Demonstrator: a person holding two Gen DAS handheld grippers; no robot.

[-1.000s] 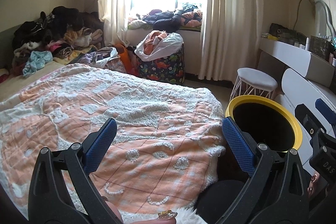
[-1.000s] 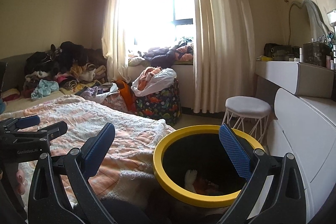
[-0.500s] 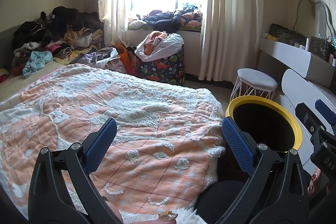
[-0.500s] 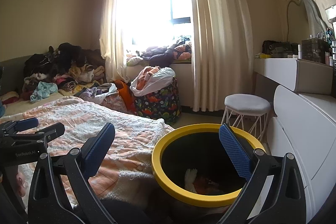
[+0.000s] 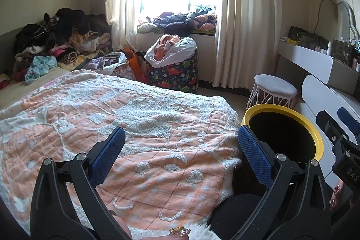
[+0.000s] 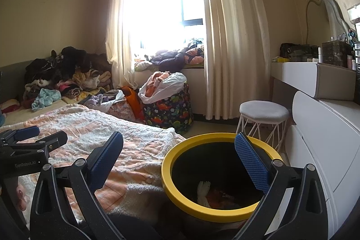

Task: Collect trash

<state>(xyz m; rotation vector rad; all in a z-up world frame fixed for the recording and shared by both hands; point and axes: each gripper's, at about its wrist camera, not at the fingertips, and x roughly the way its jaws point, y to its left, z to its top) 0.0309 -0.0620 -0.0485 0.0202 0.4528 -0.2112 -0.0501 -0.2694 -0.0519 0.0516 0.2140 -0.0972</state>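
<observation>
A black trash bin with a yellow rim (image 6: pixel 180 201) stands beside the bed; white and reddish trash (image 6: pixel 203 192) lies at its bottom. It also shows in the left wrist view (image 5: pixel 317 138). My right gripper (image 6: pixel 180 150) is open and empty, held just above the bin's near-left rim. My left gripper (image 5: pixel 180 143) is open and empty, held over the foot of the bed. The left gripper also shows at the left edge of the right wrist view (image 6: pixel 33 138).
An orange and white blanket (image 5: pixel 112 123) covers the bed. Clothes pile (image 5: pixel 56 42) lies at the bed's far end. A dinosaur-print laundry bag (image 5: pixel 175 69) and a white stool (image 5: pixel 274 89) stand by the window. White dresser (image 6: pixel 326 132) lines the right wall.
The right wrist view has tilted up slightly, so the bin sits lower in frame. The left gripper has barely moved. Both grippers stay open.
</observation>
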